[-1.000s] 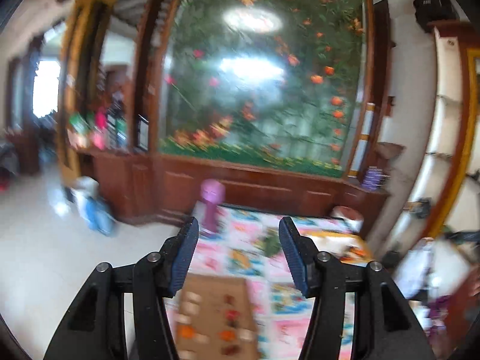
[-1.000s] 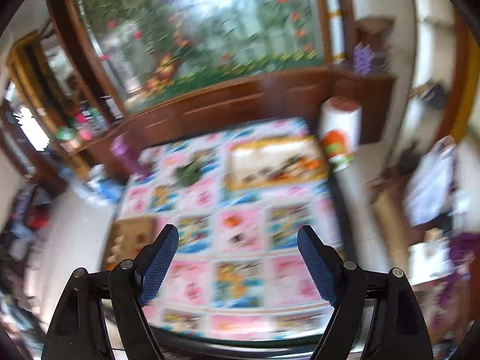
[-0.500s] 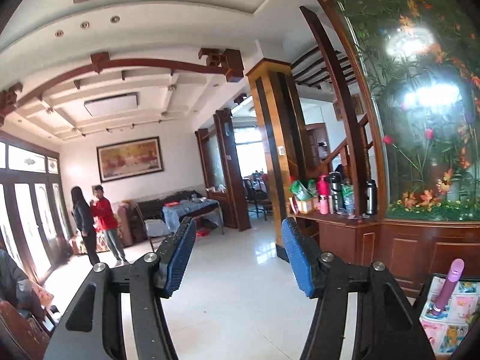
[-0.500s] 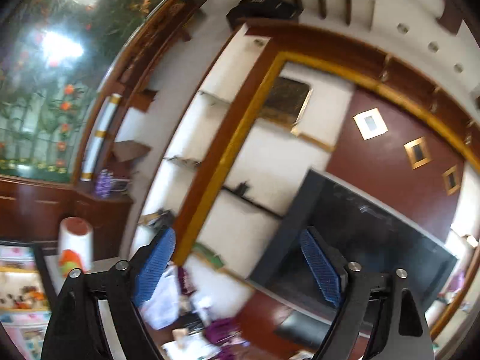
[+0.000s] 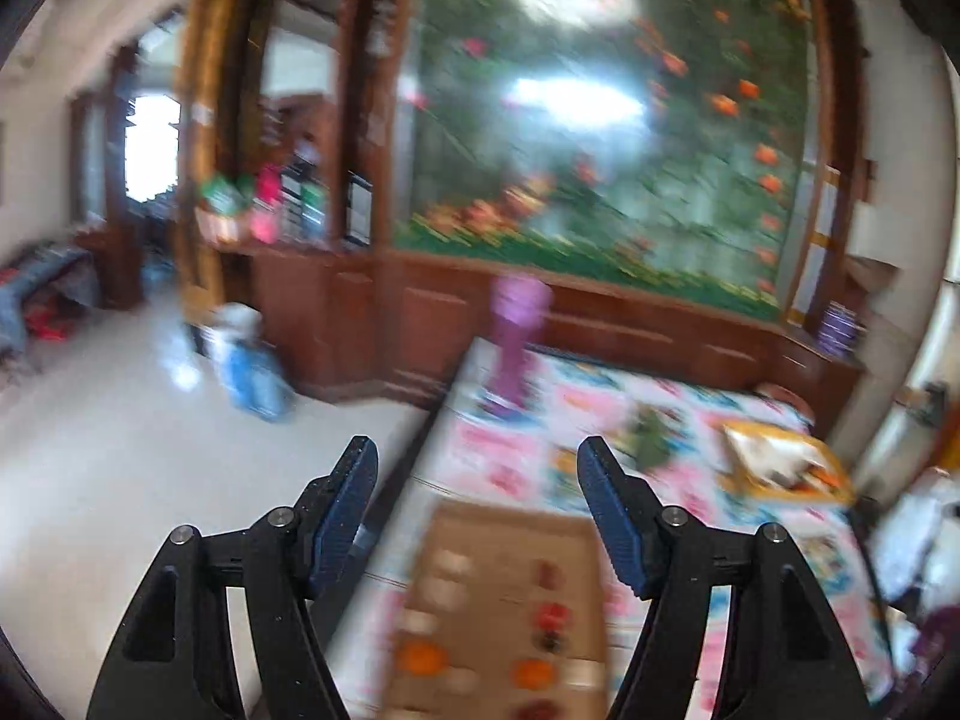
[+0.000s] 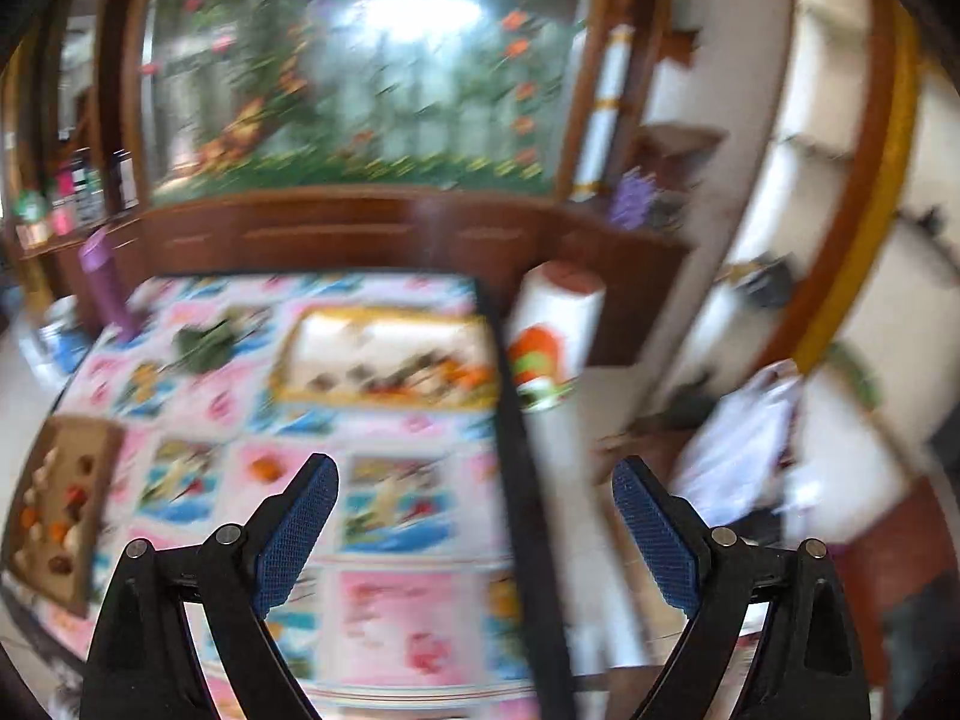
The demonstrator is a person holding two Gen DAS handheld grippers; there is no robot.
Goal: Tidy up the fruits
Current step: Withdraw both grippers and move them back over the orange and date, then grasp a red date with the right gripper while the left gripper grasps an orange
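Observation:
Both views are motion-blurred. A brown tray (image 5: 504,546) with several small fruits lies on the table's near left; it also shows in the right wrist view (image 6: 96,438). A yellow-rimmed white tray (image 6: 384,315) holding mixed fruits sits at the far right of the table, also in the left wrist view (image 5: 774,438). A small orange fruit (image 6: 264,468) lies loose on the cloth. My left gripper (image 5: 477,468) is open and empty above the brown tray. My right gripper (image 6: 474,492) is open and empty above the table's right edge.
The table wears a colourful patterned cloth (image 6: 390,618). A purple bottle (image 5: 516,330) stands at its far left corner and a dark green item (image 6: 204,342) lies near it. A white cylinder bin (image 6: 555,336) stands beside the table's right edge. A wooden cabinet (image 6: 372,234) runs behind.
Half a second ago both grippers pointed up at the room and wall. Both have swung back down toward the table. Jaws stay open.

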